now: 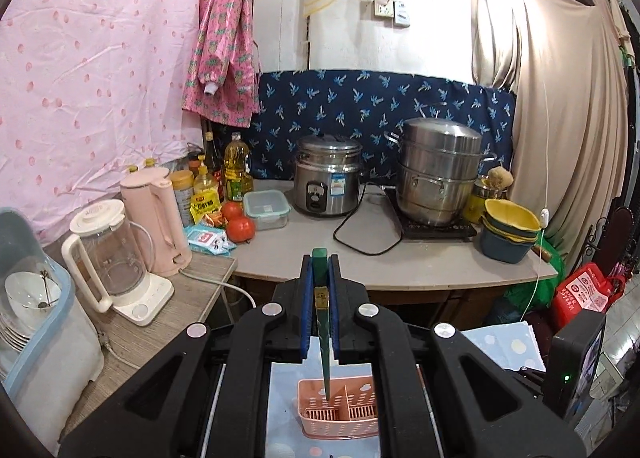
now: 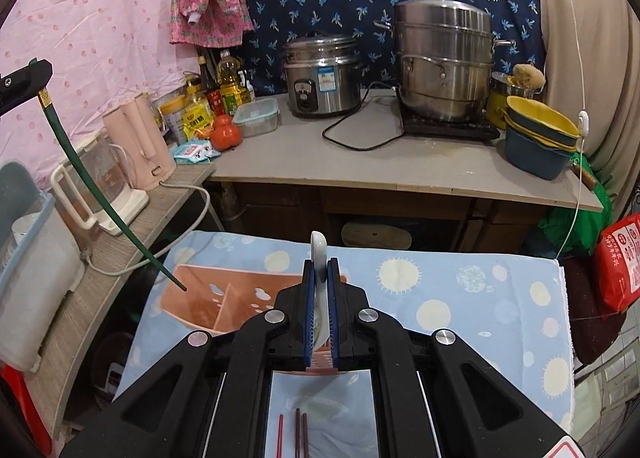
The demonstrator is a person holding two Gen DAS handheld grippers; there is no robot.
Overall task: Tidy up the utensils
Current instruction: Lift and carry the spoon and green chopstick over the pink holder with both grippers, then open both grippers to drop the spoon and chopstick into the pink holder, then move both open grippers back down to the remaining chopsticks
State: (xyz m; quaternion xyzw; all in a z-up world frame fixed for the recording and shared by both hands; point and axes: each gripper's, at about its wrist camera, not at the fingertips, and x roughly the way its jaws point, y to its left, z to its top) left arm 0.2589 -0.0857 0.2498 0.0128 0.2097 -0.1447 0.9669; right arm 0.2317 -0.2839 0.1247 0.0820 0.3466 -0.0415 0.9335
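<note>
Green and slender, the chopstick (image 1: 321, 334) is hanging from the left tongs (image 1: 320, 270), its tip seemingly poised over the pink caddy (image 1: 340, 412) on the clothed worktop (image 2: 460, 298), while the right tongs (image 2: 320, 278) are gripping a white spoon (image 2: 320, 254); lowering comes next.

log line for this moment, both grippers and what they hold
left gripper: shut on green chopstick, tip over pink utensil basket | right gripper: shut on white spoon | dark chopsticks on cloth
</note>
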